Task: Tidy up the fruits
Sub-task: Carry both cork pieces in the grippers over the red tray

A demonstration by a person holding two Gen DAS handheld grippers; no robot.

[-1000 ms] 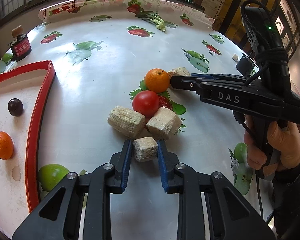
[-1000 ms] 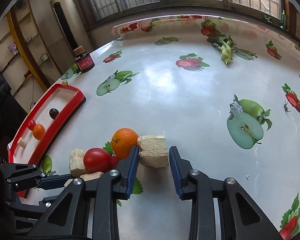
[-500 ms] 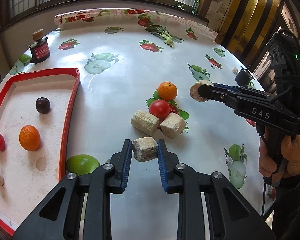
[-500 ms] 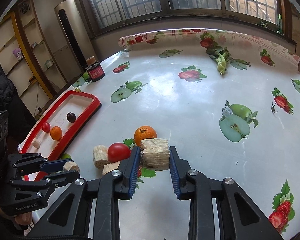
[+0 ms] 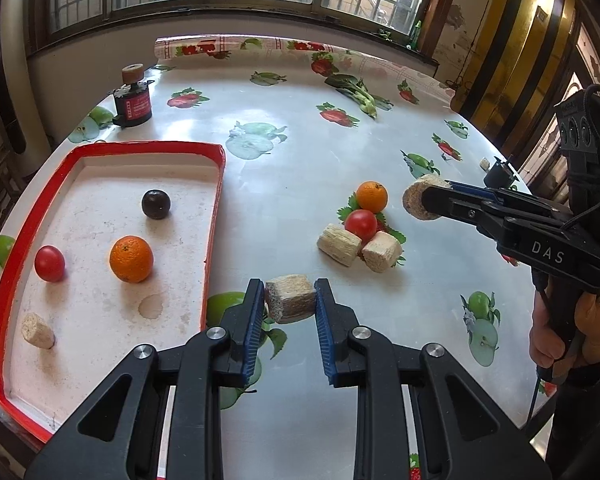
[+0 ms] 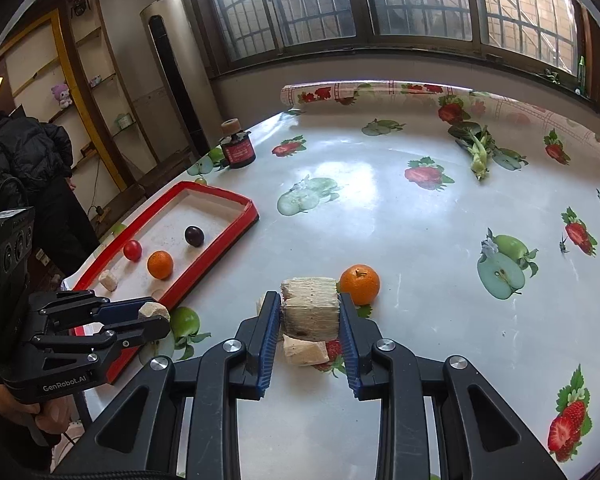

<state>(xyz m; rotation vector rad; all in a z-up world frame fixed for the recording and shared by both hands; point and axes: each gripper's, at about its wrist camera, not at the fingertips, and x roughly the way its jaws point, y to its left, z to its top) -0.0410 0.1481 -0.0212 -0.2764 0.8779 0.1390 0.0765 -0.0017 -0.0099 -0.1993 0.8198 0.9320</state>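
A round table point(image 5: 340, 168) covered in a glossy white oilcloth printed with apples and strawberries fills both views, and everything below is placed against the red-rimmed tray point(image 5: 214, 216) that sits on it at the left wrist view's left. Inside the tray lie an orange point(image 5: 131, 259), a dark plum point(image 5: 155, 204) farther back, a red tomato point(image 5: 49, 263) toward the tray's outer side, and a pale fibrous chunk point(image 5: 38, 330) in the near corner. Out on the cloth, well apart from the tray on the side away from it, sits a small cluster: a second orange point(image 5: 371, 197), a second tomato point(image 5: 360, 221) touching it, and two straw-coloured fibrous blocks point(image 5: 338, 239) point(image 5: 381, 251) lying against the tomato. Behind the tray, near the table's far edge, stands a dark jar with a red label point(image 5: 133, 103); a leafy green vegetable point(image 5: 358, 92) lies farther across from it. The left gripper point(image 5: 290, 304) hangs just beside the tray's near long rim, clear of the table, its blue pads pinching a squarish fibrous block point(image 5: 291, 298). The right gripper point(image 6: 310, 312) is raised above the cluster, far from the tray, clamped on a larger layered fibrous block point(image 6: 310, 306); a hand point(image 5: 572, 332) grips its handle.
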